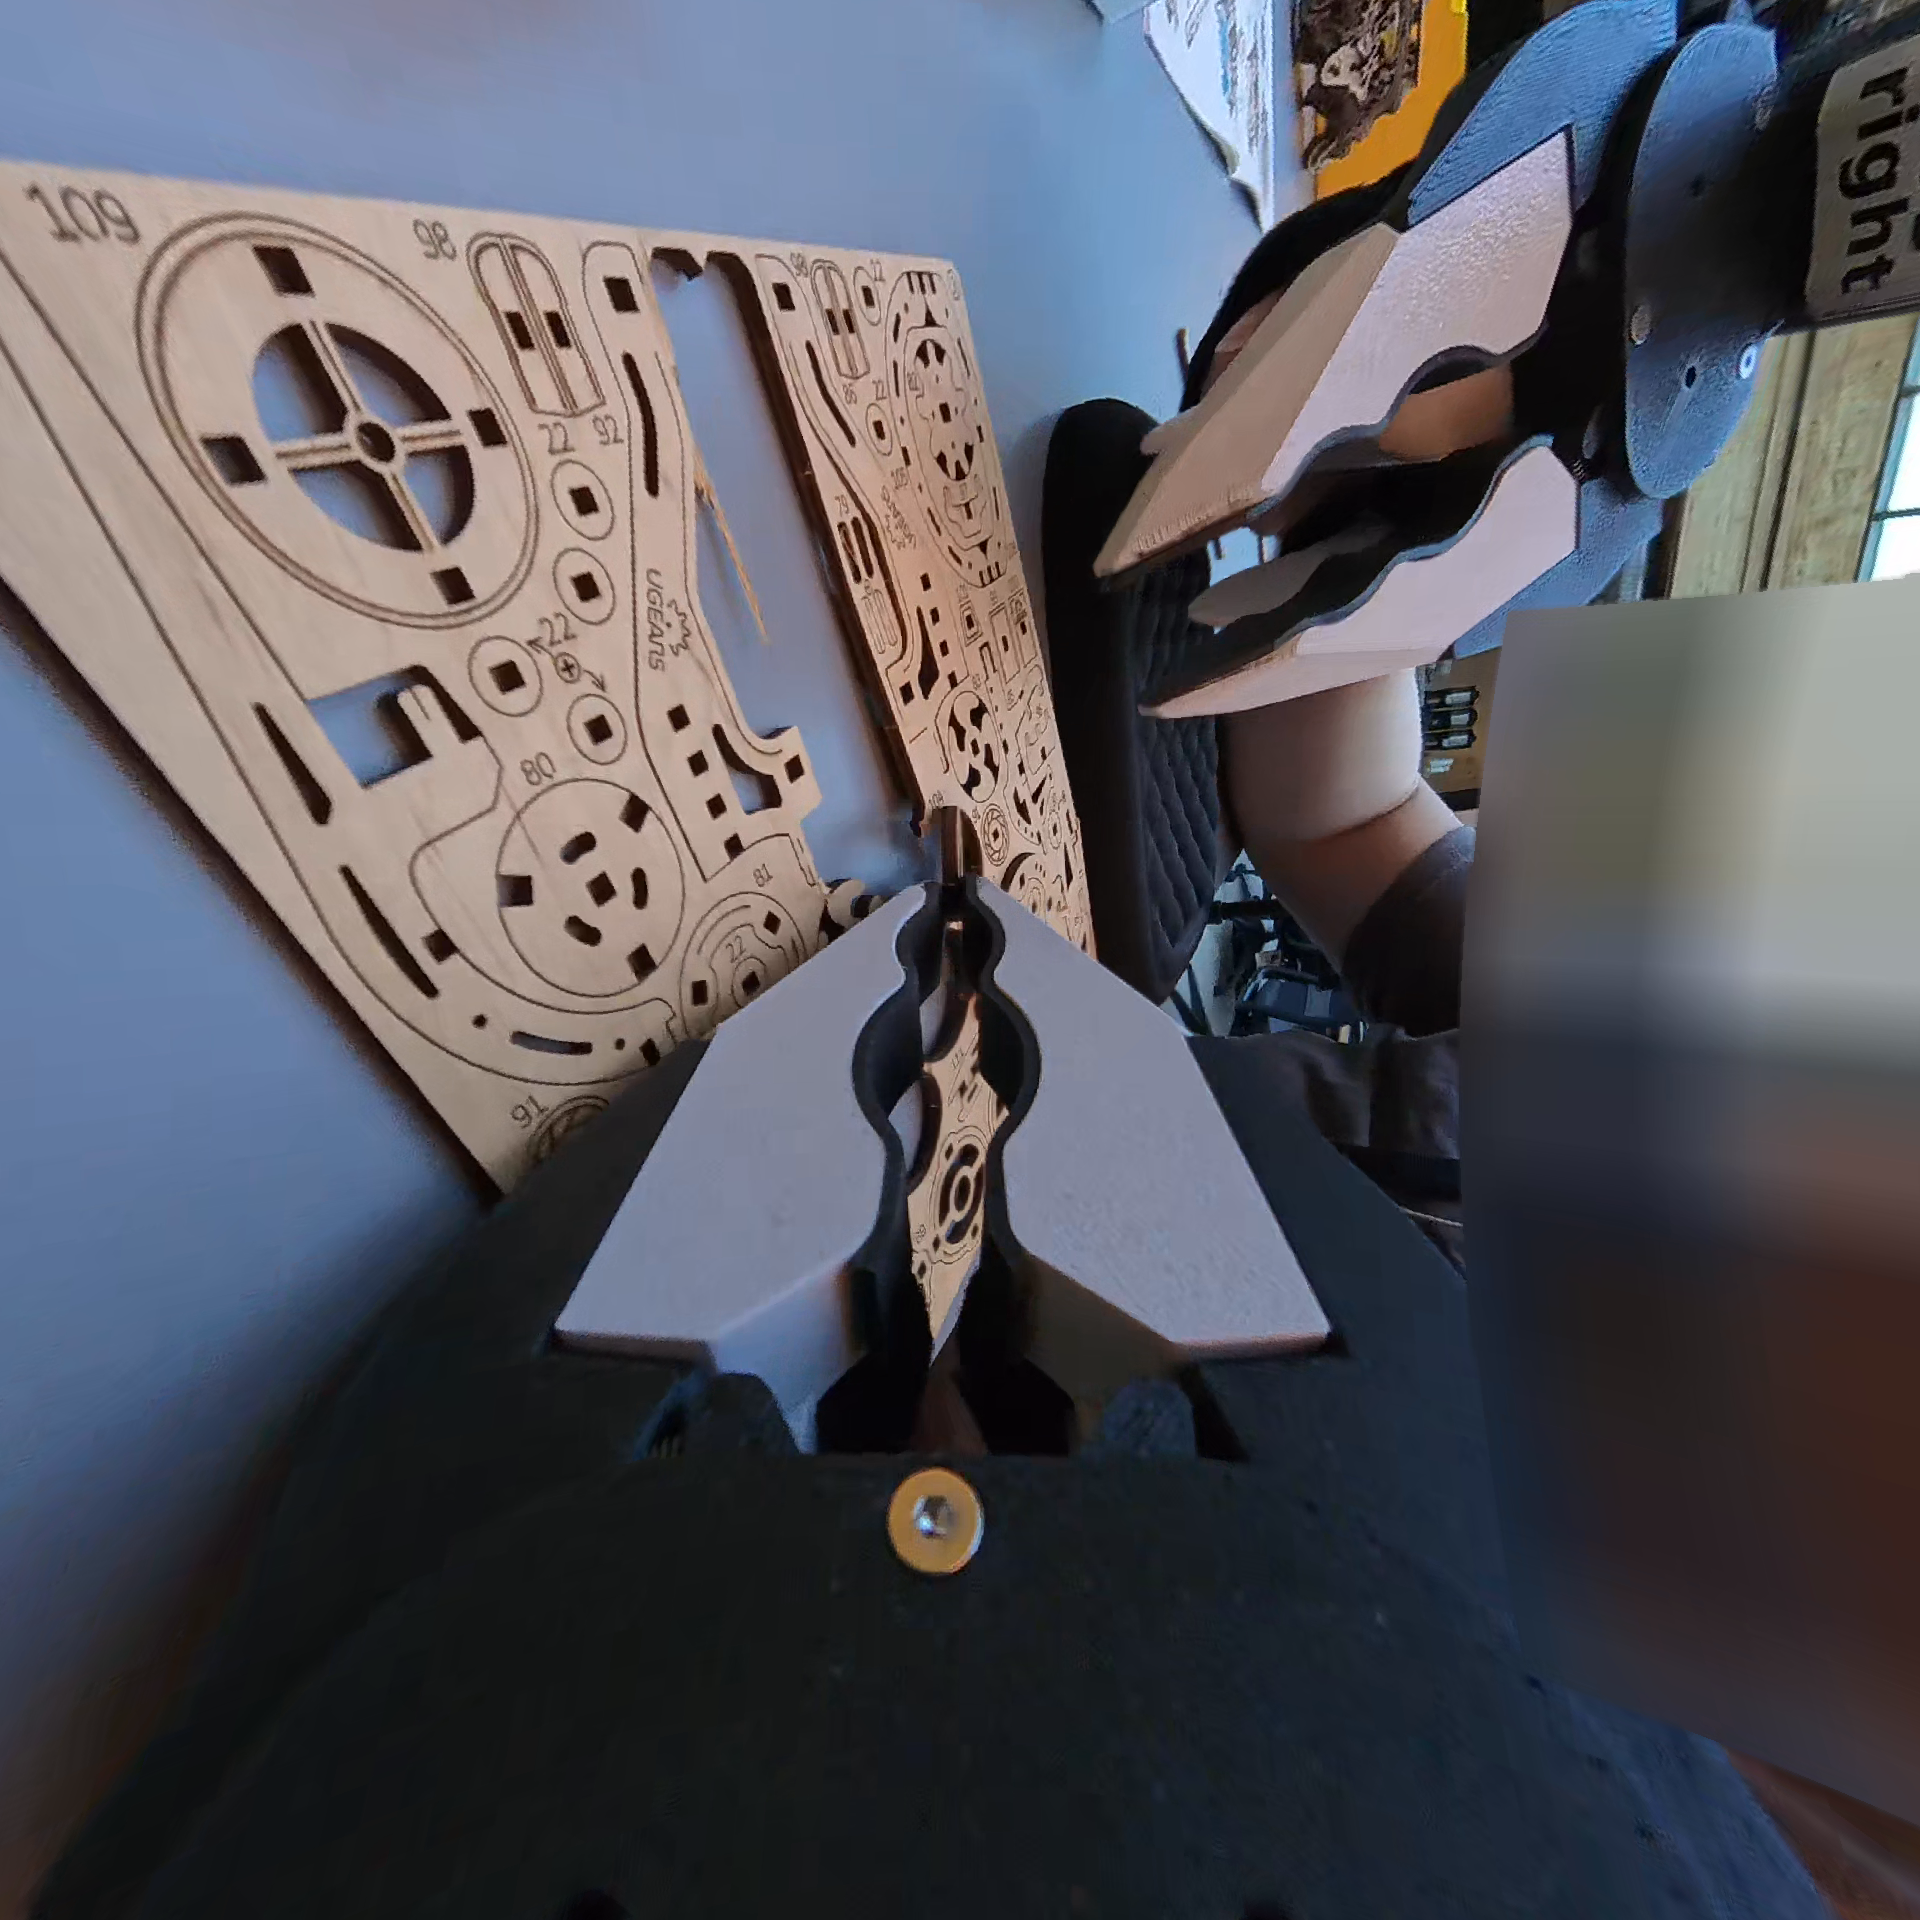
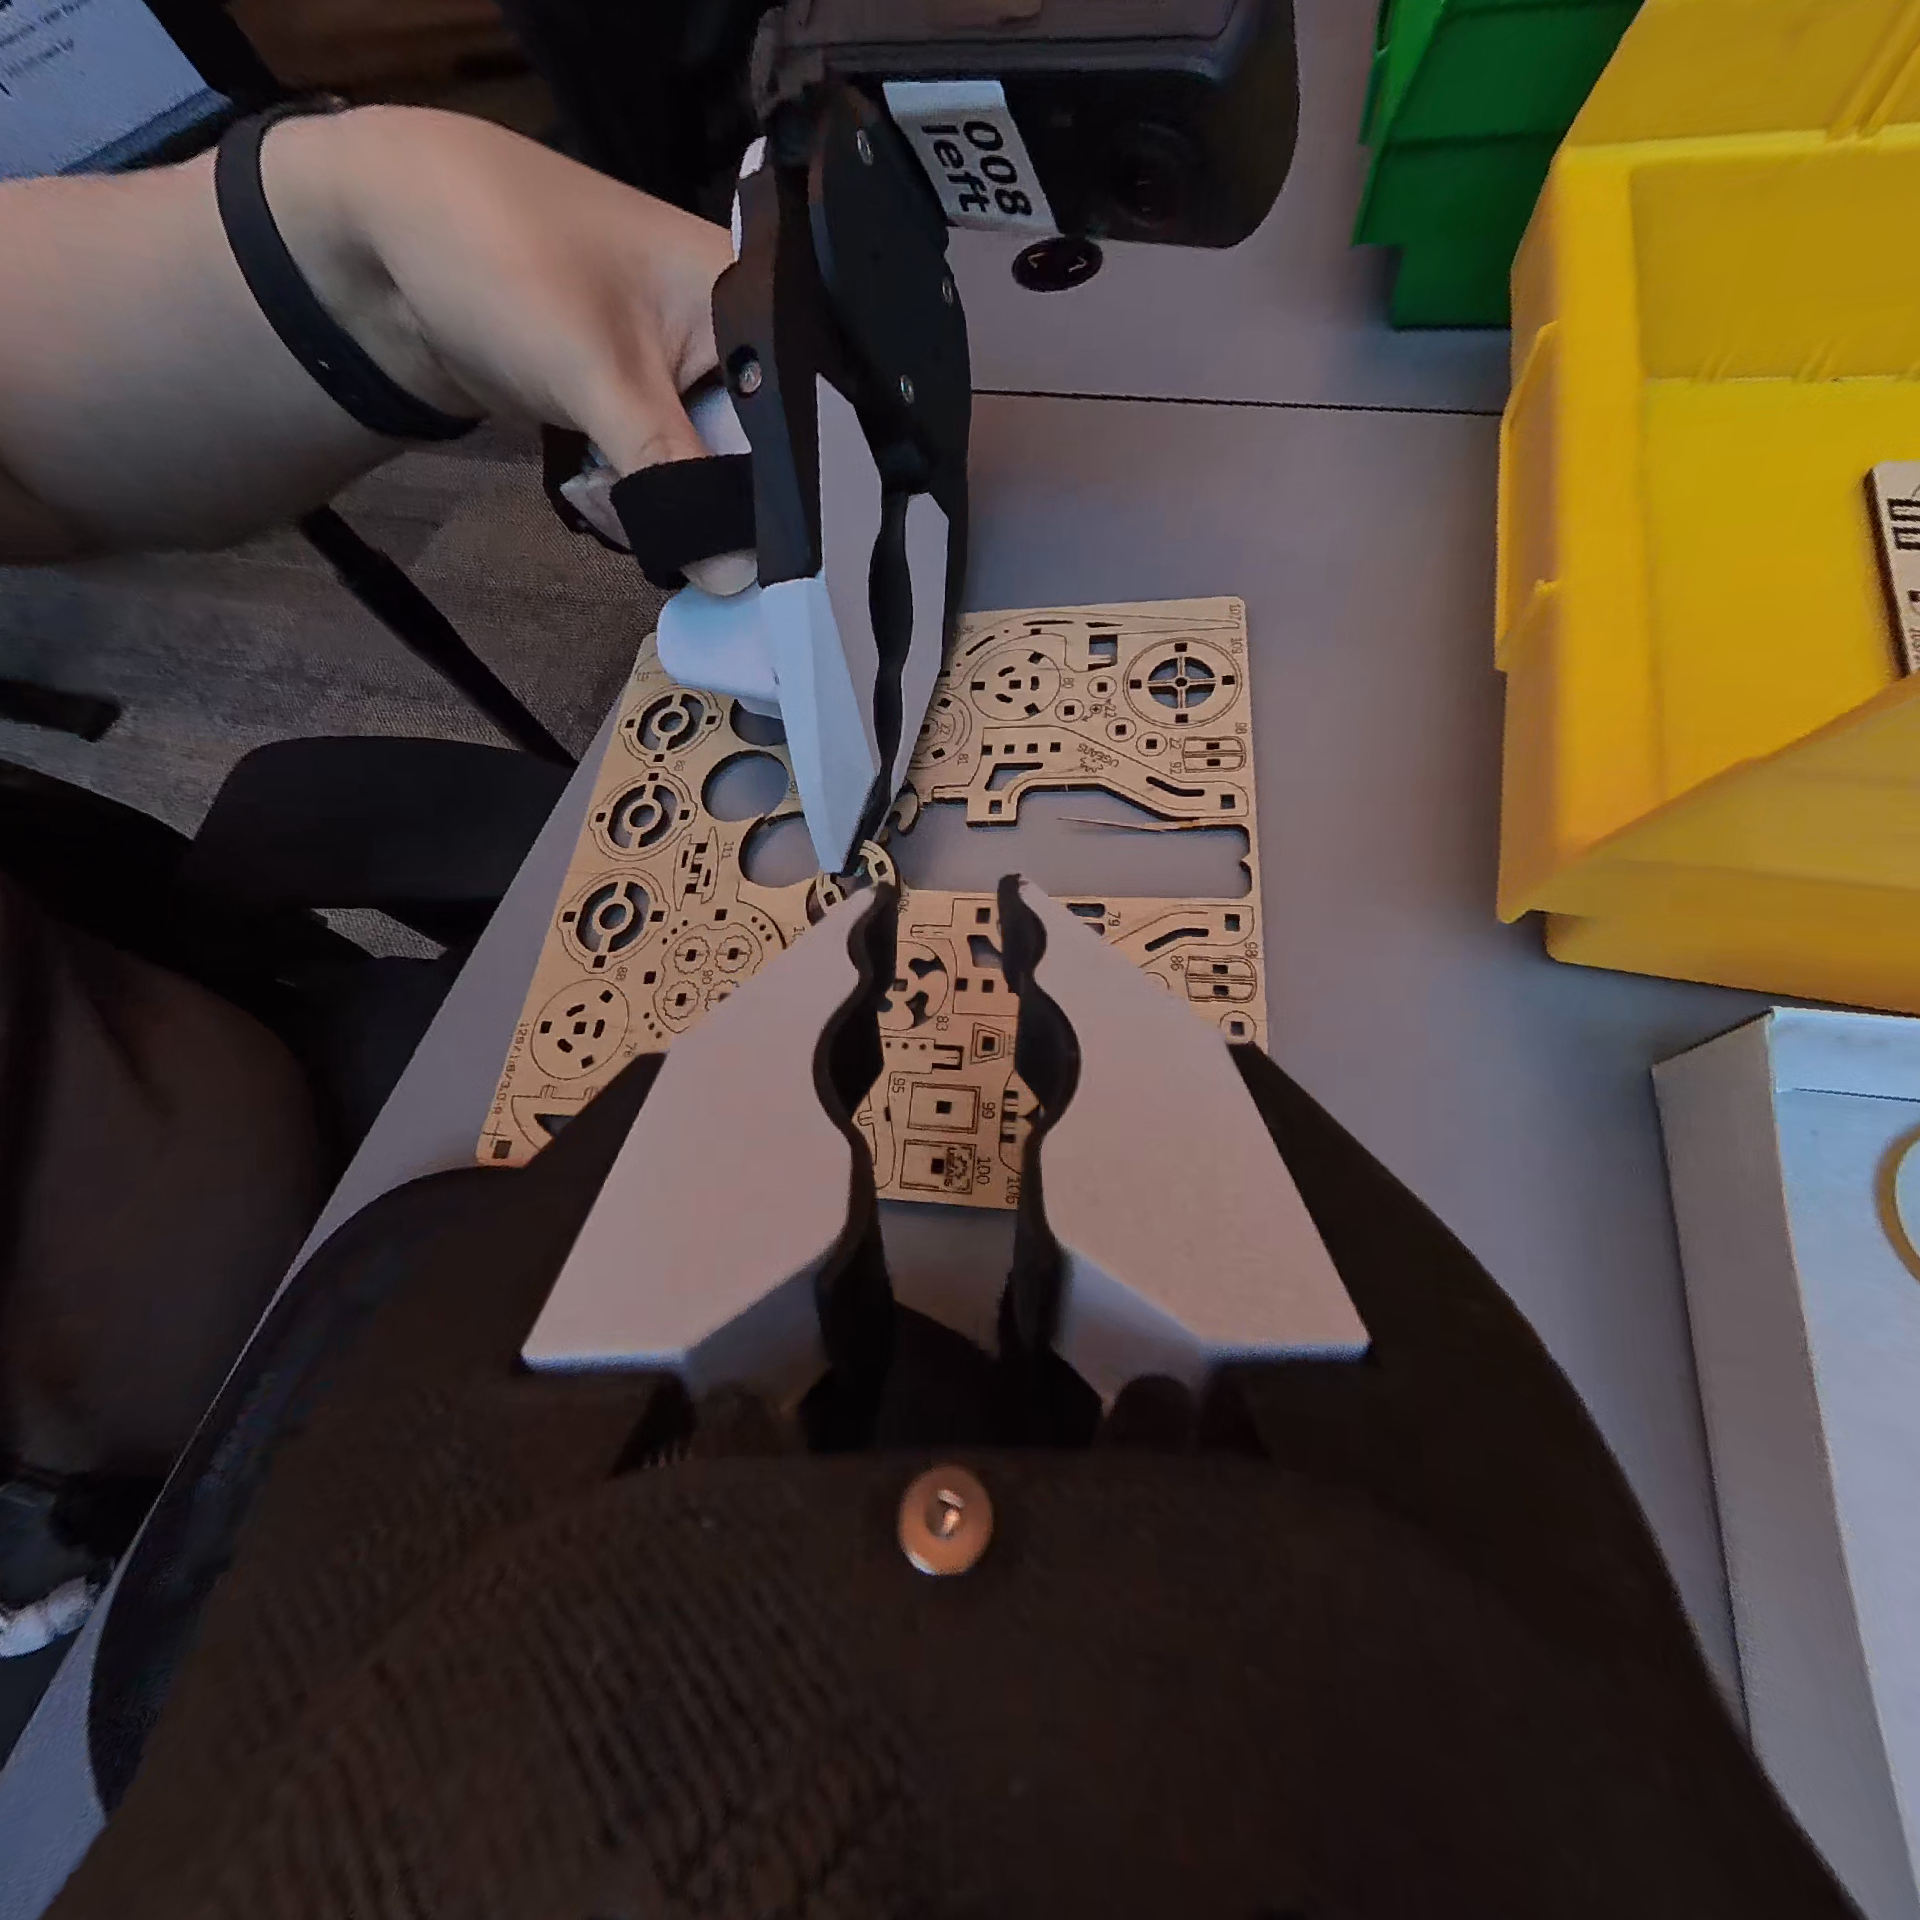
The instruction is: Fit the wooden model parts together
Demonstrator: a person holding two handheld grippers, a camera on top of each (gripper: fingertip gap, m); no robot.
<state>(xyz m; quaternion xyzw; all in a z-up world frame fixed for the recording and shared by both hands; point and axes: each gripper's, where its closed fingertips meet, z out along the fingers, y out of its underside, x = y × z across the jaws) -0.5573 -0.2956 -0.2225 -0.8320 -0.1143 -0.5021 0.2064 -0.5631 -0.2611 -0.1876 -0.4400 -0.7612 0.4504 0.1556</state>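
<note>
Two grippers work over one laser-cut plywood sheet (image 2: 1091, 935) lying flat on a grey table (image 2: 1351, 644). In the right wrist view, nearest the camera, the right gripper (image 2: 940, 899) hangs just above the near half of the sheet with its fingers spread, a clear gap between the tips and nothing in them. Just beyond those tips, the left gripper (image 2: 857, 857) comes down steeply from the far side, its fingers pressed together on a small round wooden wheel part (image 2: 847, 883) at the middle of the sheet; whether the part is lifted clear of the sheet cannot be told. A person's hand (image 2: 499, 312) with a black wrist strap grips that tool at the far left. Right of the sheet stand yellow bins (image 2: 1714, 520), with green bins (image 2: 1455, 156) farther back and a white box (image 2: 1787, 1299) near right.

In the left wrist view the left gripper's tips (image 1: 951, 894) pinch a thin dark edge, and the right gripper (image 1: 1153, 623) hangs open far right.
</note>
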